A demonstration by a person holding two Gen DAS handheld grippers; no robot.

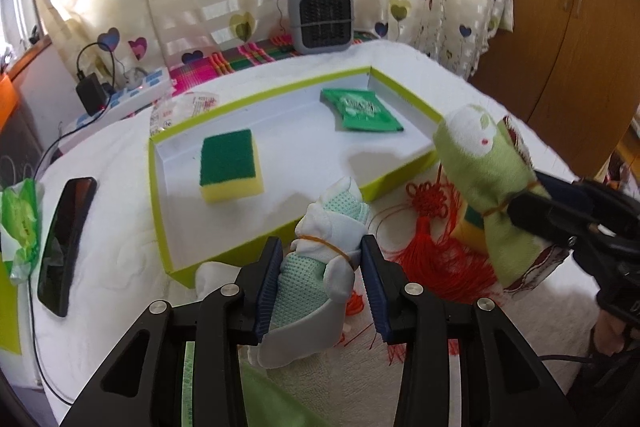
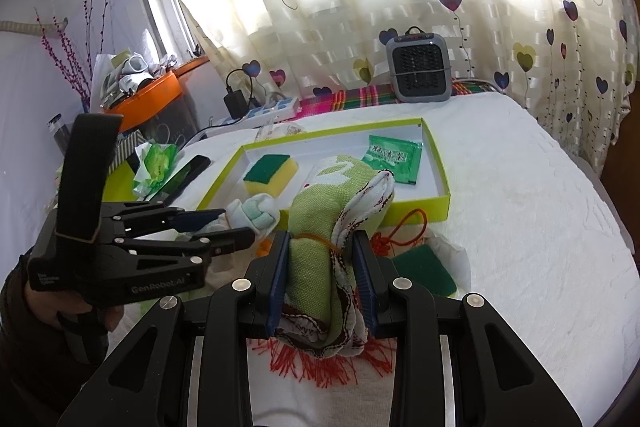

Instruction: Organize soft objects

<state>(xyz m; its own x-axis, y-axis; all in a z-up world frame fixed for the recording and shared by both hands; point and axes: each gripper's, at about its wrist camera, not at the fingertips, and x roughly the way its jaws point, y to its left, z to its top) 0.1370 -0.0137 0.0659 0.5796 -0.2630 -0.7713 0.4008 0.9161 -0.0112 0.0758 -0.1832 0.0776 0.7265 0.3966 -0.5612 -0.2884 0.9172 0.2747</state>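
White bed (image 1: 120, 267); both grippers tilted down, loaded.

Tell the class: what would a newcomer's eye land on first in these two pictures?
Two rolled sock bundles held up over the white bed: a mint-and-white bundle in the left claw, a green bundle in the right claw. Behind them lies a lime-edged tray holding a sponge and a green packet.

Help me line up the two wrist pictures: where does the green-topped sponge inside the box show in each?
Left wrist: the sponge lies left of centre, at the left end of the lime-edged box.
Right wrist: the sponge sits above centre-left, at the same end of the box.
Shared landmark: the grey heater by the curtain.
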